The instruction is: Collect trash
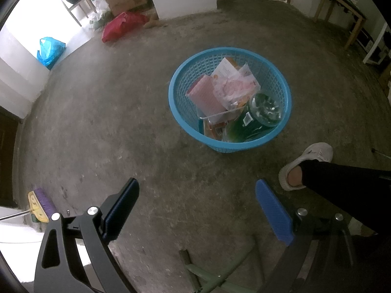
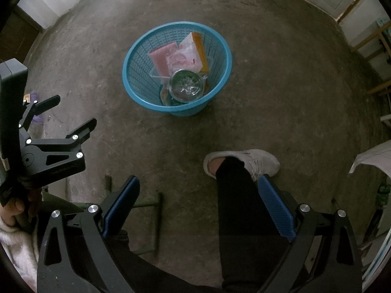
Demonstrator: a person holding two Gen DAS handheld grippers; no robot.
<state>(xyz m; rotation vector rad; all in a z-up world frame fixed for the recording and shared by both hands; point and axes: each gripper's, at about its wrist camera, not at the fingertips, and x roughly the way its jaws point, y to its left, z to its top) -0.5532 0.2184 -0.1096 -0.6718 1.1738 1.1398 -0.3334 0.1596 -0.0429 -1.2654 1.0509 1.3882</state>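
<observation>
Left wrist view shows the left gripper (image 1: 196, 200) spread wide and empty above bare floor (image 1: 122, 127), with the blue basket (image 1: 176, 73) ahead already holding a pink packet (image 1: 207, 95), papers and a green bottle (image 1: 256, 114). The right gripper (image 2: 198, 200) is likewise wide and empty over the person's leg (image 2: 234, 195). No loose trash lies near the basket, so collecting looks about finished; any next move means finding another piece, perhaps near the red bag (image 1: 119, 25).
</observation>
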